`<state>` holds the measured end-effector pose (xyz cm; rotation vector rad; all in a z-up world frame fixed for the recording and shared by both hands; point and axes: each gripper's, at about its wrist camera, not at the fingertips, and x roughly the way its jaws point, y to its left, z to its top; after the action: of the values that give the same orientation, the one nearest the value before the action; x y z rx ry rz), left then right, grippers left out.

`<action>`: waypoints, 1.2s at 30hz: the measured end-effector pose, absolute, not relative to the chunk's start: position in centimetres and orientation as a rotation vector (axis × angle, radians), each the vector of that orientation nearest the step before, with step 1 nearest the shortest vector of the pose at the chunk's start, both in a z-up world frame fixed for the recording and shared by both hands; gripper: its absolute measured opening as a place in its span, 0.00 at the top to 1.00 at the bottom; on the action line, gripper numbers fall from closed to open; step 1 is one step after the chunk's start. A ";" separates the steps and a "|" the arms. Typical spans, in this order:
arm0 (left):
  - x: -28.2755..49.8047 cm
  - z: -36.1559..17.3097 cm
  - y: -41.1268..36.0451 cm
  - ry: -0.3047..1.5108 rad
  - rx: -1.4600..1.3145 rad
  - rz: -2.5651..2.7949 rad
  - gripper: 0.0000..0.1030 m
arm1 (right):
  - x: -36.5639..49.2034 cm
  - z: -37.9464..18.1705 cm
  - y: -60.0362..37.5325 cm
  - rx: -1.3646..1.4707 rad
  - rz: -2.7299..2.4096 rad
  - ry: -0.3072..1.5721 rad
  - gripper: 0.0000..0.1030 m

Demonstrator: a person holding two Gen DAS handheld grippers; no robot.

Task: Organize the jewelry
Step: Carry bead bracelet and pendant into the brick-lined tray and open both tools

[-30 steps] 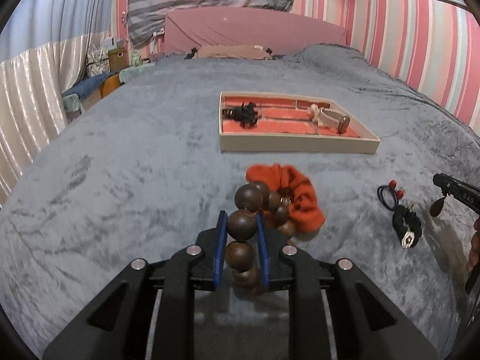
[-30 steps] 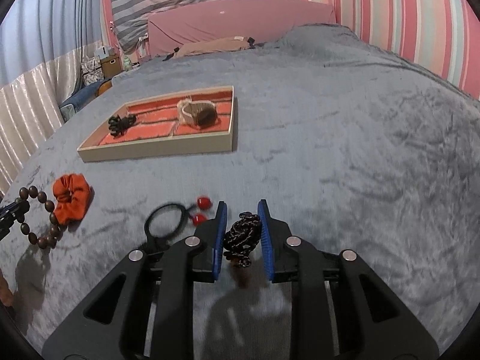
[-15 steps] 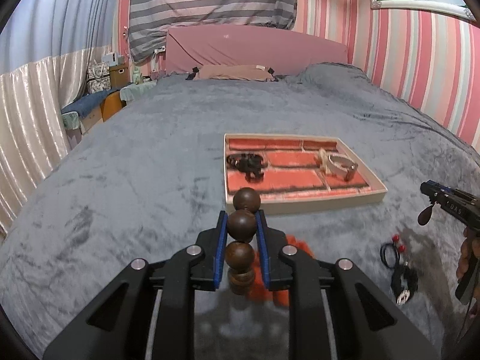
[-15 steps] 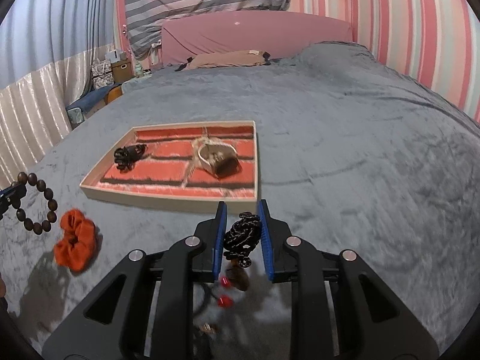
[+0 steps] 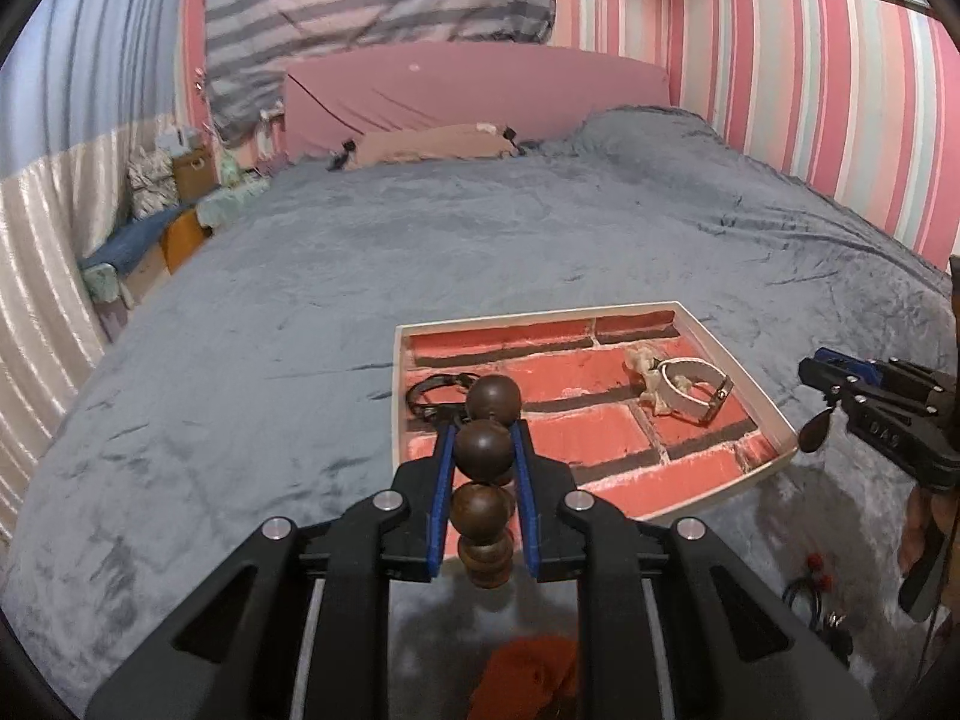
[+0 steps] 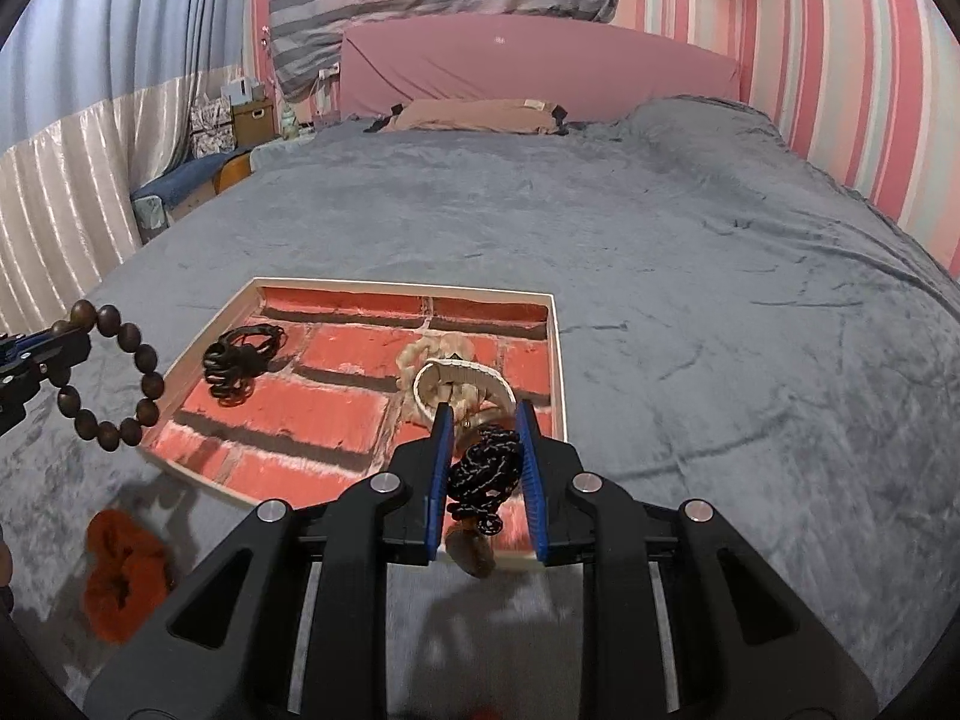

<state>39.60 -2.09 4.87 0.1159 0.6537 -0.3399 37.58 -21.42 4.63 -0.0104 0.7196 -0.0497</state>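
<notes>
Sprawling across pretty much everything: big bed in a grey plush blanket point(image 6: 690, 276), with a pink headboard point(image 6: 540, 66) at the far end and pink-striped wallpaper point(image 5: 810, 90) behind.

Sitting on the blanket: shallow rectangular tray with a cream rim and red brick-pattern lining point(image 6: 555, 360). Already lying inside it: a tangle of black hair ties point(image 6: 240, 360) in the left part and a cream woven band with a brown buckle point(image 6: 462, 384) in the right part, well apart from each other.

Hanging over the tray's near left part: left gripper point(image 5: 483, 438), blue fingers point(image 5: 443, 468) clamped on a bracelet of dark brown round wooden beads point(image 5: 483, 450). Looping down from the fingers in the right wrist view, off the blanket, just beside the tray's left rim.

Hovering over the tray's near right corner: right gripper point(image 6: 485, 459), fingers point(image 6: 531, 468) squeezed onto a bunched black braided cord point(image 6: 483, 474) with a brown teardrop pendant point(image 6: 471, 549) dangling underneath. Pendant also showing in the left wrist view, hanging just off the tray's right rim.

Lying on the blanket in front of the tray: fuzzy orange scrunchie point(image 6: 123, 588), near the front left corner.

Also lying there, low on the right in the left wrist view: a thin black hair tie with two little red beads point(image 5: 810, 576), with some more small dark bits just beside it, too tiny and shadowed for telling what.
</notes>
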 end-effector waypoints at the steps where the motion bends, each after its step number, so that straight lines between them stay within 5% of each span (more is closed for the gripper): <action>1: 40.3 4.4 -2.3 0.667 0.108 -0.344 0.81 | 38.3 4.2 -21.5 -0.012 -0.049 0.729 0.79; 33: 48.2 -4.3 -0.6 0.833 0.090 -0.269 0.80 | 45.8 -4.9 -22.7 -0.026 -0.051 0.926 0.77; 36: 47.8 -4.0 -0.6 0.827 0.083 -0.287 0.69 | 45.6 -4.6 -22.9 -0.021 -0.047 0.918 0.70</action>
<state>47.83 -0.57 -4.03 0.0834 0.8273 -0.2871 45.60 -22.93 -4.63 -0.0215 0.9182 -0.0465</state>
